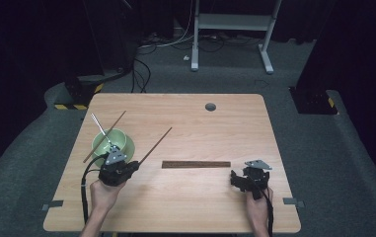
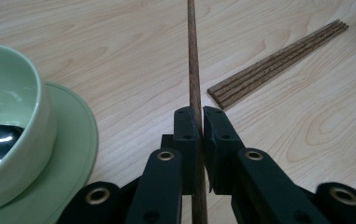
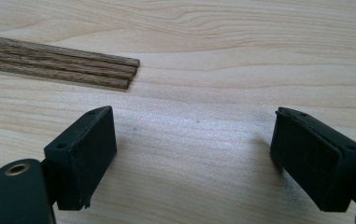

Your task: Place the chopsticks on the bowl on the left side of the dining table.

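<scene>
The left gripper (image 2: 195,122) pinches a chopstick (image 2: 193,56) near its end; its long overhang ahead could swing and slip. The right gripper (image 3: 194,154) stands spread.

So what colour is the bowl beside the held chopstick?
Pale green bowl, on a matching green plate; clearest in the left gripper view.

We find no text, label, brand, number or sign that can be read in any of the three views.
</scene>
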`<action>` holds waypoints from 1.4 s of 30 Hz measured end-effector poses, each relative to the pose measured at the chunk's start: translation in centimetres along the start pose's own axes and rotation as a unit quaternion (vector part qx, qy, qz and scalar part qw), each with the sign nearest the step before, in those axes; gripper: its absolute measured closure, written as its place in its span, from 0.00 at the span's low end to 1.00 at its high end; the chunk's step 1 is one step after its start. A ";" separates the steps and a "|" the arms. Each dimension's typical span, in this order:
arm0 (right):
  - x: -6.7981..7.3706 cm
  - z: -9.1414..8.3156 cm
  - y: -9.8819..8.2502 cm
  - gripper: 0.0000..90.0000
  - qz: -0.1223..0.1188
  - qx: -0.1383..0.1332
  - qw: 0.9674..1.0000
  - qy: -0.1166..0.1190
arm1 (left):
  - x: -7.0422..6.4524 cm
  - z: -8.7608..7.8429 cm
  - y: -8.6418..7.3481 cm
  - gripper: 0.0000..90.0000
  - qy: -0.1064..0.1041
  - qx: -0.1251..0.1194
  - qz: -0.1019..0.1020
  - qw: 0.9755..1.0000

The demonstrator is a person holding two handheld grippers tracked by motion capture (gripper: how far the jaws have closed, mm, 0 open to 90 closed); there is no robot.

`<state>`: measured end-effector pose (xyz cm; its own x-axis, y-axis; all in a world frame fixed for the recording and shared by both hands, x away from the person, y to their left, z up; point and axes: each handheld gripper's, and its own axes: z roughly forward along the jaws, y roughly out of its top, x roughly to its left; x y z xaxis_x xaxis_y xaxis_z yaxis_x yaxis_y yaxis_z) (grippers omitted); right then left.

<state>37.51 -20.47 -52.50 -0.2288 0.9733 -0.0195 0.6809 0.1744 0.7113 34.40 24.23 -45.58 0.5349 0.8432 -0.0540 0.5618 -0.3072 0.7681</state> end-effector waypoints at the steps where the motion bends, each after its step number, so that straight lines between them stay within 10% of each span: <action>1: 0.0 0.0 0.0 0.15 0.000 0.000 1.000 0.000 | 0.1 -0.1 -0.1 0.93 0.000 -0.001 -0.002 1.000; 42: 0.0 0.0 0.0 0.15 -0.001 0.000 1.000 0.001 | 3.4 -3.9 -0.7 0.93 0.054 -0.008 -0.020 0.998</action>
<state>37.50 -20.47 -52.50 -0.2309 0.9728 -0.0200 0.6806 0.1762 0.7112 33.35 29.08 -43.80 0.4410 0.8974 -0.0161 0.5699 -0.2661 0.7774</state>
